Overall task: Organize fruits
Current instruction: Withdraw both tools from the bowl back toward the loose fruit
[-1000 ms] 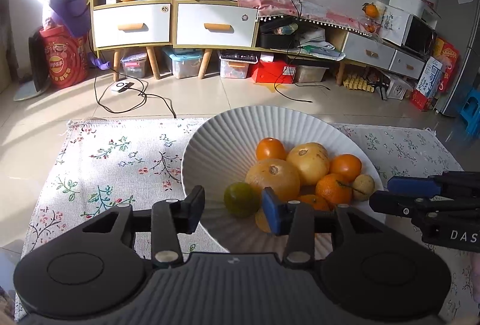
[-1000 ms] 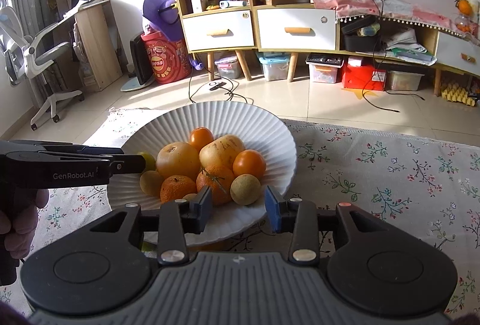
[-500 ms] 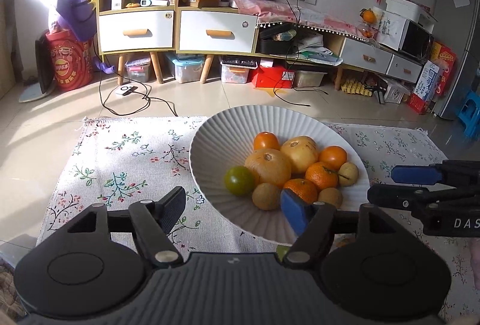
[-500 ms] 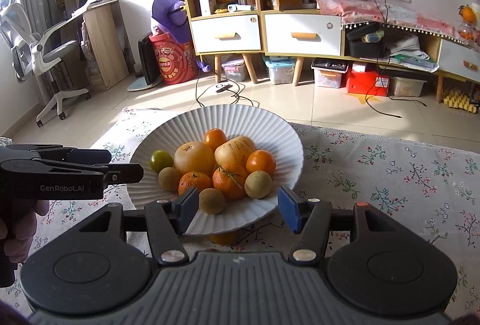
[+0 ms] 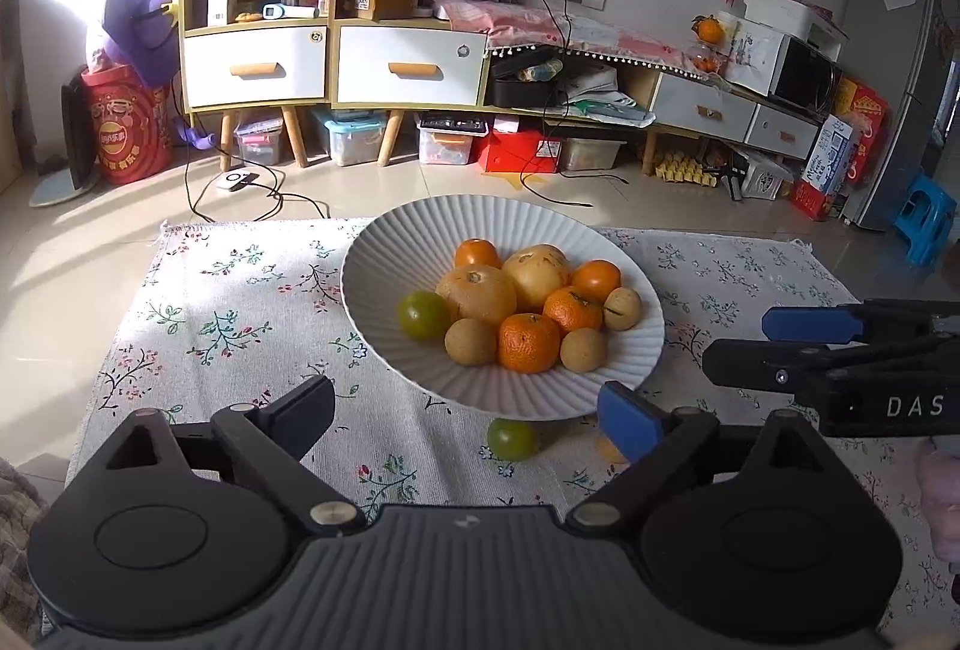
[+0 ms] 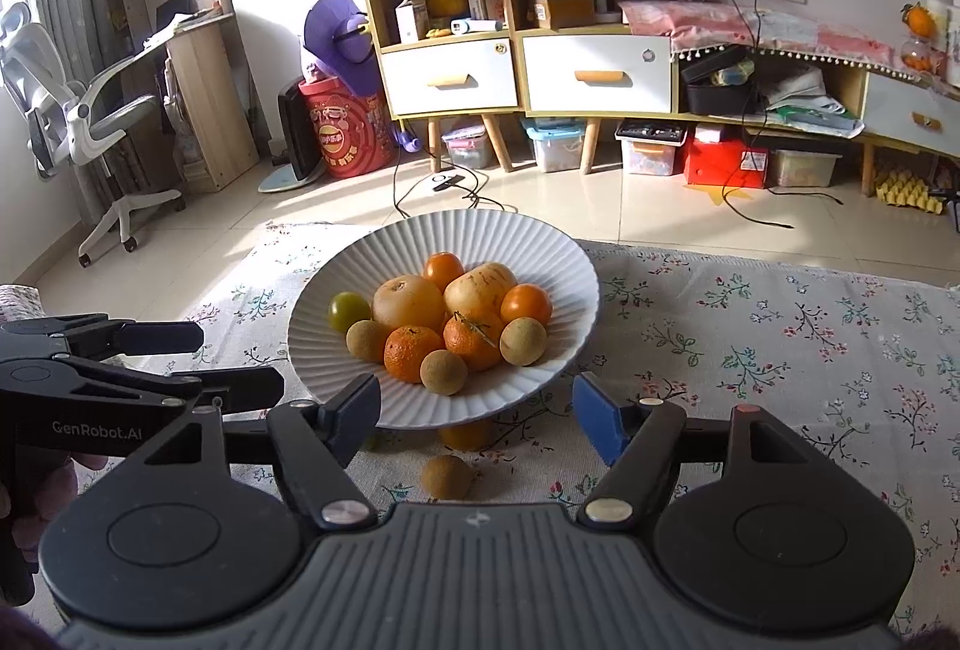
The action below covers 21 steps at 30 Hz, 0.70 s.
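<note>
A white ribbed bowl (image 5: pixel 384 254) (image 6: pixel 540 248) on the floral cloth holds several oranges, pale round fruits and a green fruit (image 5: pixel 423 315). Loose on the cloth by the bowl's near edge lie a green fruit (image 5: pixel 512 439), a brown round fruit (image 6: pixel 447 477) and an orange fruit (image 6: pixel 465 434) half under the rim. My left gripper (image 5: pixel 468 410) is open and empty, just short of the bowl. My right gripper (image 6: pixel 477 413) is open and empty, near the loose brown fruit. Each gripper shows in the other's view, the right one (image 5: pixel 798 344) and the left one (image 6: pixel 198 356).
The floral cloth (image 5: pixel 228 326) covers a low table with the tiled floor beyond. Shelves and drawers (image 5: pixel 336 62) line the far wall. An office chair (image 6: pixel 78 122) stands at the left.
Both grippers have drawn back from the bowl and opened wide. The green fruit lies in the bowl. Loose fruits on the cloth have come into view.
</note>
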Tool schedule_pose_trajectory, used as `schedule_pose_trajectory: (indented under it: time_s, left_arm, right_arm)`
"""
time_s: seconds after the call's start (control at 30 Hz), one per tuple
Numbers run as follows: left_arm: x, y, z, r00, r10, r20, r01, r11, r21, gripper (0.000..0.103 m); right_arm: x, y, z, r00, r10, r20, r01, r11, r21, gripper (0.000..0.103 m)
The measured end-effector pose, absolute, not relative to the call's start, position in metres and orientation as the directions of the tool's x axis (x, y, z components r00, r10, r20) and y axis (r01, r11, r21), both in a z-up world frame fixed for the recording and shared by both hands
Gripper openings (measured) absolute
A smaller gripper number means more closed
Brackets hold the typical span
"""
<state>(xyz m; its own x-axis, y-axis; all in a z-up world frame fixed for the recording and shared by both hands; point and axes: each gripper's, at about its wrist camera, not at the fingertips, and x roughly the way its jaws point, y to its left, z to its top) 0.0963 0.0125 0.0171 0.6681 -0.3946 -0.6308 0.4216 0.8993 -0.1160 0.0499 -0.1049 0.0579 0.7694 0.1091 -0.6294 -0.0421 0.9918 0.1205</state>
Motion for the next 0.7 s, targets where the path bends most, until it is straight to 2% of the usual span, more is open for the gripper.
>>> schedule_pose_trajectory:
  time_s: [0.03, 0.27, 0.7]
  left_arm:
    - [0.094, 0.012, 0.017, 0.669, -0.391, -0.632, 0.420, 0.900, -0.112, 0.093]
    - [0.075, 0.006, 0.009, 0.656, -0.368, -0.659, 0.436, 0.897, -0.067, 0.093]
    - [0.052, -0.007, -0.016, 0.609, -0.360, -0.707, 0.522, 0.853, 0.016, 0.093]
  right_arm:
    - [0.047, -0.104, 0.059, 0.769, 0.110, -0.629, -0.040, 0.991, 0.124, 0.071]
    - [0.034, -0.101, 0.060, 0.753, 0.120, -0.646, -0.035, 0.989, 0.143, 0.088]
    - [0.017, -0.094, 0.050, 0.722, 0.078, -0.687, -0.041, 0.997, 0.071, 0.093]
